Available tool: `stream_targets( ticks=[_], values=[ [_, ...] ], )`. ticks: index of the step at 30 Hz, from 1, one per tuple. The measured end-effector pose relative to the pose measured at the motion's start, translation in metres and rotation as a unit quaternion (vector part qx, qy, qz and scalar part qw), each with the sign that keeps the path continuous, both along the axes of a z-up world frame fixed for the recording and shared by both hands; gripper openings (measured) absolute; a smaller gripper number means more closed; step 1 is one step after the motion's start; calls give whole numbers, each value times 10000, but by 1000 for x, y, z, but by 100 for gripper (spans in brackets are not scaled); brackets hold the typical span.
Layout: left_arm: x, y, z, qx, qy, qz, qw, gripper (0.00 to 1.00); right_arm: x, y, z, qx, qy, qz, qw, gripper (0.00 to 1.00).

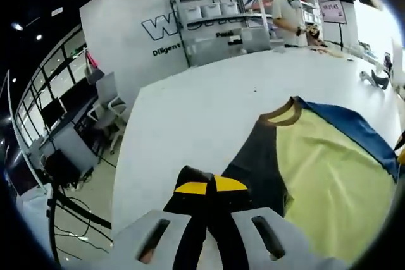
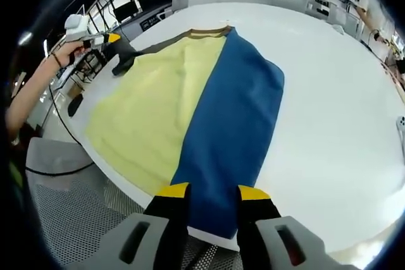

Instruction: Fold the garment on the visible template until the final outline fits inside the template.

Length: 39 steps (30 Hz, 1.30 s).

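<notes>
The garment (image 2: 190, 99) lies flat on the white table (image 2: 329, 124): a yellow middle panel, a blue side panel (image 2: 237, 112), a dark grey side and a brown collar (image 1: 281, 113). My left gripper (image 1: 211, 186) is shut on the dark sleeve (image 1: 190, 175) at the table's edge. The right gripper view shows the left gripper (image 2: 116, 41) in a person's hand, with the sleeve (image 2: 123, 61) lifted a little. My right gripper (image 2: 212, 191) stands open at the blue panel's hem, one jaw on each side of the blue cloth.
Bare white tabletop (image 1: 209, 105) stretches beyond the collar. At its far end stands a person (image 1: 288, 14) beside shelves (image 1: 215, 17). Desks and chairs (image 1: 104, 109) fill the floor past the table's edge. A dark small object (image 1: 380, 79) lies far right.
</notes>
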State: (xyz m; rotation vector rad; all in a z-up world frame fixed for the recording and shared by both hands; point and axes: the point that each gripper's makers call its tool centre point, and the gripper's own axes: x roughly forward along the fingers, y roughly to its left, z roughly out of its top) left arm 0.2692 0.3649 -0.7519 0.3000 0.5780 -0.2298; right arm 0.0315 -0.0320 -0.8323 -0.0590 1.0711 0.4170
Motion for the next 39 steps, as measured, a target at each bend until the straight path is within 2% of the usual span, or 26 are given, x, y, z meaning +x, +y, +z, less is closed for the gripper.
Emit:
stream_targets(
  ticks=[3, 11, 14, 18, 28, 32, 36, 39],
  values=[
    [-3, 0, -19, -20, 251, 41, 9997, 1, 0, -1, 1, -5, 1, -7, 10000, 22],
    [-11, -11, -46, -65, 591, -61, 9982, 1, -1, -1, 0, -17, 18, -28, 10000, 22],
    [-13, -20, -58, -336, 784, -12, 9964, 1, -1, 1, -1, -17, 29, 0, 10000, 22],
    [-14, -26, -67, -280, 870, -23, 9958, 1, -3, 2, 0, -7, 49, -1, 10000, 22],
    [-11, -22, -77, -179, 880, -78, 9959, 1, -4, -3, 0, -35, 56, -77, 9999, 22],
    [-12, -22, -75, -119, 834, -96, 9964, 2, -4, 0, 0, -19, 53, -43, 10000, 23],
    [-16, -25, -63, -256, 617, -135, 9977, 9, -4, 4, 0, 20, 16, 55, 10000, 23],
    [-22, -26, -54, -227, 510, -169, 9983, 10, -4, 9, 2, 82, -40, 214, 9997, 23]
  ],
)
